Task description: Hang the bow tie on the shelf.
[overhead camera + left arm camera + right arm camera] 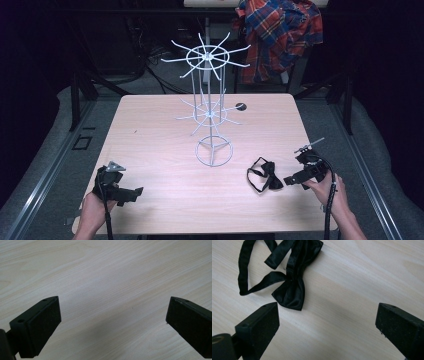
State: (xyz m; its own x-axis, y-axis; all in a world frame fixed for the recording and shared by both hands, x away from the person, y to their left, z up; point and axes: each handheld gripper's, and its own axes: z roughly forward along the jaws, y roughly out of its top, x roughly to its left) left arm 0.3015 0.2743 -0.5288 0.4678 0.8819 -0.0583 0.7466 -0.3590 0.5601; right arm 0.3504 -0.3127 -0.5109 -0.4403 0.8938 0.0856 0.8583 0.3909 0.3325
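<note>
Right gripper (pixel 290 180) just beside black bow tie (pixel 265 175) on surface (pixel 165 135), fingers (pixel 259 325) apart, empty. Left gripper (pixel 136 192) fingers likewise apart, near wire rack (pixel 210 100).

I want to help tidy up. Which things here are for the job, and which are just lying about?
For the job:
bow tie
right gripper, open, beside it
wire rack, probably where it hangs

Just about:
left gripper, open over bare table
plaid shirt behind the table
</note>
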